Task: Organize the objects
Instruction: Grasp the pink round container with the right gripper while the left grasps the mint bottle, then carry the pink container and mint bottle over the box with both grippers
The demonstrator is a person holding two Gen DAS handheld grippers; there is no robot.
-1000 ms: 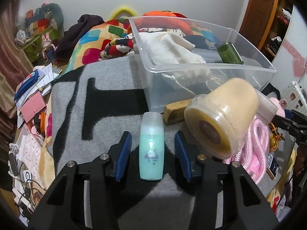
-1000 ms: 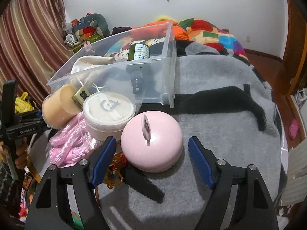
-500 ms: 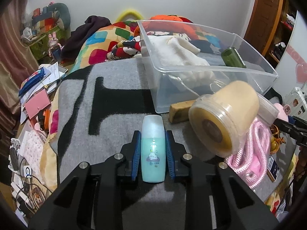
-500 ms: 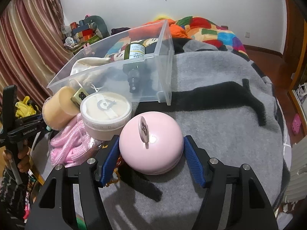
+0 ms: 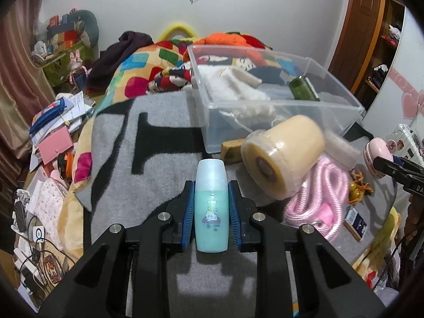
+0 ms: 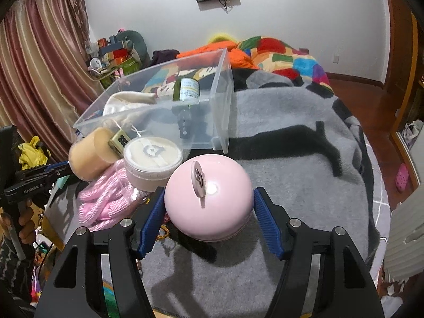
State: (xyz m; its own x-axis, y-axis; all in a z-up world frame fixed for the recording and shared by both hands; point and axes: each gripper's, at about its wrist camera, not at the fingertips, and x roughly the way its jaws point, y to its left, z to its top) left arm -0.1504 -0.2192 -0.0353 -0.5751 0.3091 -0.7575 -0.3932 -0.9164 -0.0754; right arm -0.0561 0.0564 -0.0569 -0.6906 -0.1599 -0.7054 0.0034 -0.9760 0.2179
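the left claw (image 5: 211, 206) is clamped on a teal bottle (image 5: 211, 212), held just above the grey blanket (image 5: 159, 164). the right claw (image 6: 209, 206) grips a pink round case (image 6: 209, 198) near the clear bin (image 6: 220, 100).

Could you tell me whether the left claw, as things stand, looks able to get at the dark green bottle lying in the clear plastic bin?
Probably not: the left claw is shut on the pale turquoise bottle, so its pads are occupied, though the bin is open-topped.
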